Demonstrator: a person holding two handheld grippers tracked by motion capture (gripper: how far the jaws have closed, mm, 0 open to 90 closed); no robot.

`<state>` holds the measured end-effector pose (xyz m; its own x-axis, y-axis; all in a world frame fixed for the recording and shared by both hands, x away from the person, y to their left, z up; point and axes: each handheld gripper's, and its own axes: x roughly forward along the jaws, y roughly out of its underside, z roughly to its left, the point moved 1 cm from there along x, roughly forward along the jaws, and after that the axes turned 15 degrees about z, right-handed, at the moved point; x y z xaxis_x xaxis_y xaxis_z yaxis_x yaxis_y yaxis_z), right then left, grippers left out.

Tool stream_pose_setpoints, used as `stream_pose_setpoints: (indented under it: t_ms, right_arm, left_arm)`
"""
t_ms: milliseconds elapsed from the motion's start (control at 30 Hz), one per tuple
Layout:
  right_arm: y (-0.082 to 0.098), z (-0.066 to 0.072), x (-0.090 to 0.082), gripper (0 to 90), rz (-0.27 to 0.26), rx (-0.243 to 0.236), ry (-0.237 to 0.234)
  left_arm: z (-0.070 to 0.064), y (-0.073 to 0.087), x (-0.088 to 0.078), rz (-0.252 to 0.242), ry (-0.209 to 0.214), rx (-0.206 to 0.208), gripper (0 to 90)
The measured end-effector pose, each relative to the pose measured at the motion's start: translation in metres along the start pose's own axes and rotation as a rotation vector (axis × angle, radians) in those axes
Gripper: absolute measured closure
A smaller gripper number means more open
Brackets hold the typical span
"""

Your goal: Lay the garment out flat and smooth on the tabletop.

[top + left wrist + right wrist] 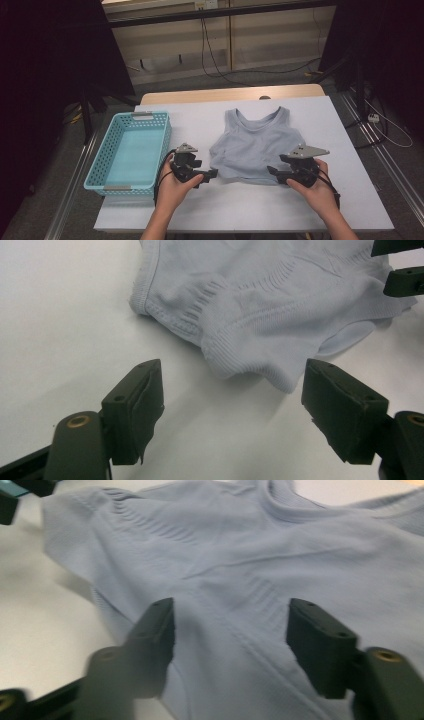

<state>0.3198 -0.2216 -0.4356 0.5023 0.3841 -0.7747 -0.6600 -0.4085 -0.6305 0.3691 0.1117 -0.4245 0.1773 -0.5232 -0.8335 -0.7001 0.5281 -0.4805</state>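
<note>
While the pale blue tank top (pixel 256 145) lies flat near the middle of the bench (pixel 345 200), neckline toward the far edge and hem toward my near edge, I have both tools down at that hem, one at each lower corner. Left gripper (pixel 209 173) sits just off the garment's left hem corner; in the left gripper view its jaws stand apart with bare bench between them and the ribbed hem (pixel 250 367) just ahead, nothing pinched. Right gripper (pixel 272 171) is at the right hem corner; in the right gripper view the jaws are spread over the cloth (pixel 235 630) with fabric lying between them, but the pads (pixel 320 645) do not look pressed into it, so I read it as released, not gripping. That view is slightly blurred on the left jaw, so contact there is uncertain. My judgement: the symmetrical placement at the two corners is so the hem can be taken up evenly and folded toward the neckline without skewing. Turquoise basket (pixel 100 172) stands empty along the left edge of the bench, well apart from the top, probably the destination once folded. Main risk: catching a single layer of the hem.
</note>
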Motion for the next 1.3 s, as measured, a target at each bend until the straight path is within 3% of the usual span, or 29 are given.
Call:
stream_pose_setpoints:
  t_ms: [133,233,333,400,633,800,933,1000,1100,1200,1233,1300]
  right_arm:
    - [-0.004,0.011,0.003,59.7,-0.002,-0.049,-0.050]
    - [-0.006,0.017,0.007,66.5,-0.007,-0.060,-0.050]
    - [-0.009,0.021,0.011,68.8,-0.006,-0.079,-0.068]
    - [-0.010,0.023,0.015,68.9,0.010,-0.102,-0.071]
    - [-0.013,0.025,0.021,69.1,0.025,-0.119,-0.085]
    - [-0.017,0.038,0.027,69.3,0.031,-0.177,-0.101]
    - [-0.021,0.045,0.034,78.5,0.065,-0.218,-0.111]
    - [-0.022,0.045,0.040,77.1,0.075,-0.206,-0.092]
    - [-0.022,0.046,0.051,66.5,0.108,-0.205,-0.075]
    - [-0.022,0.050,0.056,66.3,0.121,-0.244,-0.053]
    - [-0.023,0.050,0.057,67.5,0.124,-0.246,-0.057]
    - [-0.023,0.047,0.057,79.7,0.122,-0.229,-0.092]
  left_arm:
    - [-0.003,0.000,0.002,0.001,0.003,0.021,31.4]
    - [-0.003,0.000,0.001,0.005,0.004,0.025,34.0]
    - [-0.002,-0.002,-0.001,-0.019,-0.013,0.026,36.1]
    - [-0.002,-0.002,-0.003,-0.024,-0.009,0.034,39.6]
    - [-0.002,0.000,-0.005,-0.023,0.008,0.026,51.4]
    - [-0.003,0.004,-0.008,0.014,0.025,0.014,63.5]
    - [-0.003,0.006,-0.004,0.042,0.023,0.028,69.9]
    - [-0.003,0.007,-0.001,0.051,0.011,0.035,71.2]
    - [-0.001,0.007,0.000,0.058,-0.003,0.051,73.5]
    - [0.001,0.008,0.004,0.055,-0.011,0.050,73.6]
    - [0.002,0.008,0.005,0.056,-0.011,0.054,72.8]
    - [0.002,0.008,0.008,0.066,-0.012,0.054,71.7]
